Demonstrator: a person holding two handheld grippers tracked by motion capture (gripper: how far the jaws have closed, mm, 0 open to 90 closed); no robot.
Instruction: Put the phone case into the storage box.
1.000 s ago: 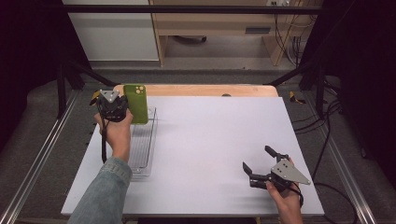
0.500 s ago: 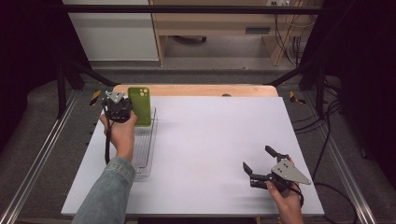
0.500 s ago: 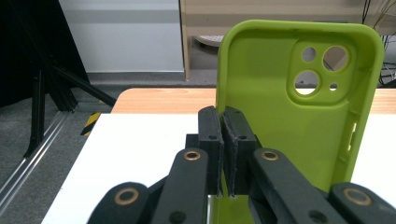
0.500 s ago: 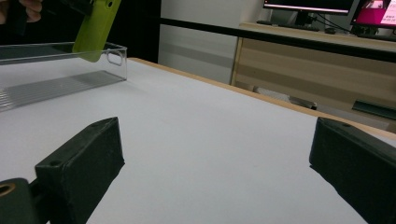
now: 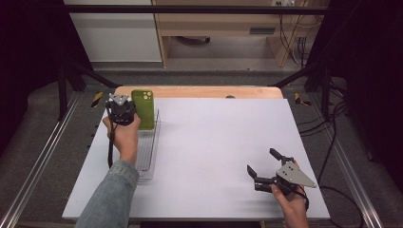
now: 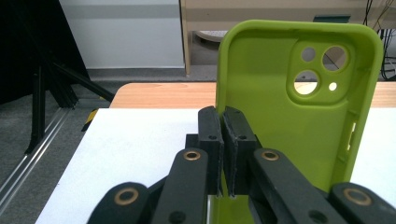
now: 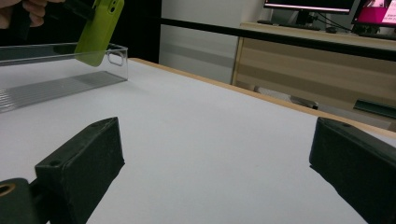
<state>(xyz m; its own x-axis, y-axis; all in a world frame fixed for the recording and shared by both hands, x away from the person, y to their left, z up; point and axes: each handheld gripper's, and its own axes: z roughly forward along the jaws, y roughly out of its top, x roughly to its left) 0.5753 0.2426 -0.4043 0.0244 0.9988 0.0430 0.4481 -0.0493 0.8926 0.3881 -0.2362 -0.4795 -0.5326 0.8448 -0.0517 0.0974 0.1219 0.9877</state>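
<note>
White tabletop (image 5: 214, 152) carries a clear plastic tray (image 5: 148, 156) beneath the left gripper (image 6: 223, 140), whose jaws are clamped on the side edge of a lime-green silicone phone case (image 5: 143, 108). Since a second ago the case has drifted slightly toward the tray's far end, held upright above it, probably being carried out. The right gripper (image 5: 264, 166) rests well apart, jaws spread wide.

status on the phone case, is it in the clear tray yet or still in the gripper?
Done: the left gripper has the green phone case clamped by its edge, upright, open side toward the camera.
In hand: the case hangs over the far end of the clear tray, its lower end dipping inside the walls in the right gripper view.
Left: lower and release, probably. The right gripper rests open on the white table, idle.
</note>
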